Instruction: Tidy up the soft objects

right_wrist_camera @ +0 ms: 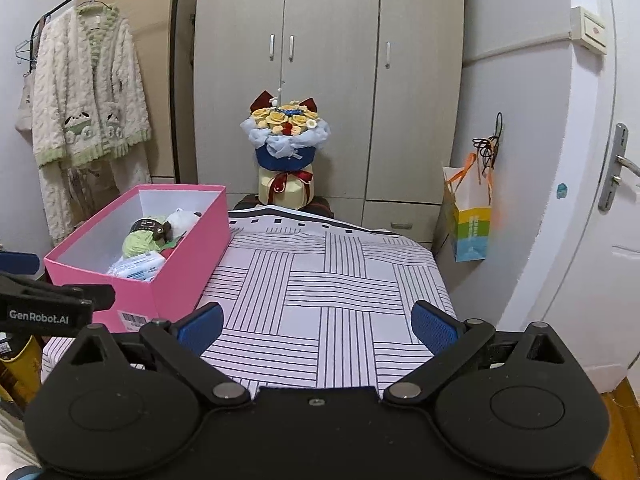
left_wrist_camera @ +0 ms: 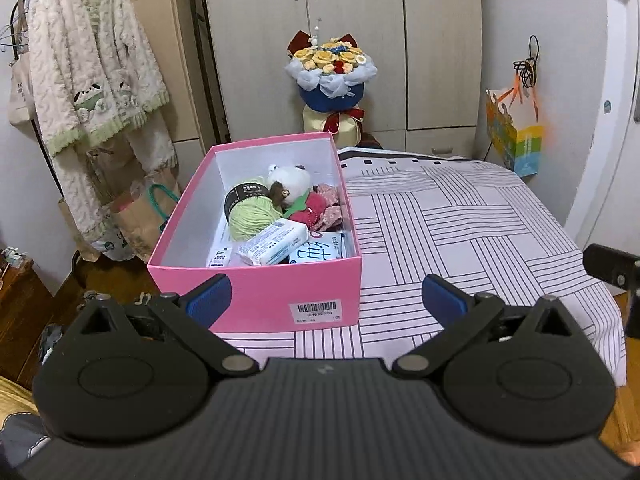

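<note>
Lying across the scene: striped cloth. Sitting on its left edge: pink box. Resting inside: yarn, plush, tissue pack. Hovering near, fingers wide, holding nothing: left gripper, right gripper.

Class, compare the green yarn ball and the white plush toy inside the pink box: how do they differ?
The green yarn ball is one round, lime-coloured mass wearing a dark paper band; the white plush toy is white with dark ears and no band. The yarn lies nearer the box's left wall, the plush toward the back. Both sit inside the pink box.
</note>
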Demonstrator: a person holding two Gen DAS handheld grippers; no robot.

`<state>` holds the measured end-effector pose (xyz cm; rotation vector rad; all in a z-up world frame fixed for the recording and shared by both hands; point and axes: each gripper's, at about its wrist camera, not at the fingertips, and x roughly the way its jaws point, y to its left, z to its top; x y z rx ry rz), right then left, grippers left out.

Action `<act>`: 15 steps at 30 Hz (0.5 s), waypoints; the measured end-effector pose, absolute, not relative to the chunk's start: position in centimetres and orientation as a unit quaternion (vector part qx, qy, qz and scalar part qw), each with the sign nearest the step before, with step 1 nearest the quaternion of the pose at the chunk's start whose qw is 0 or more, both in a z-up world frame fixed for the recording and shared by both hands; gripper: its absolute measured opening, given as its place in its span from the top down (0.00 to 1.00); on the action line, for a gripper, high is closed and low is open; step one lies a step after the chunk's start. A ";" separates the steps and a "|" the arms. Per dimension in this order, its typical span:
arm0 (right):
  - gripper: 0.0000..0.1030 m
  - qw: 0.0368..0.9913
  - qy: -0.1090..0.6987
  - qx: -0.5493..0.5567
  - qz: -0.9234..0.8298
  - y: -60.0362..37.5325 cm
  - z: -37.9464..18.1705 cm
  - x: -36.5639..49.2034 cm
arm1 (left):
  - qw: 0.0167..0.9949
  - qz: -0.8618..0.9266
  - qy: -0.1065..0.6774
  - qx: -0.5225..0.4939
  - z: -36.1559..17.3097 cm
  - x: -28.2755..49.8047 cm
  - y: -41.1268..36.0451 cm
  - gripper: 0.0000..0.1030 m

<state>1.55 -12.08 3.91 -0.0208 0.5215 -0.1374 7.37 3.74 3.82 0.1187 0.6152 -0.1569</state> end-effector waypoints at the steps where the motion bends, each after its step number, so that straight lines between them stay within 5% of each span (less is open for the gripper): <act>1: 0.01 0.964 0.257 -0.009 -0.068 -12.1 3.9 1.5 | 0.949 -0.077 0.300 0.058 3.8 7.2 3.8 0.00; 15: 0.01 0.967 0.241 -0.006 -0.085 -11.8 3.9 0.9 | 0.960 -0.061 0.268 0.051 4.3 6.3 4.8 0.00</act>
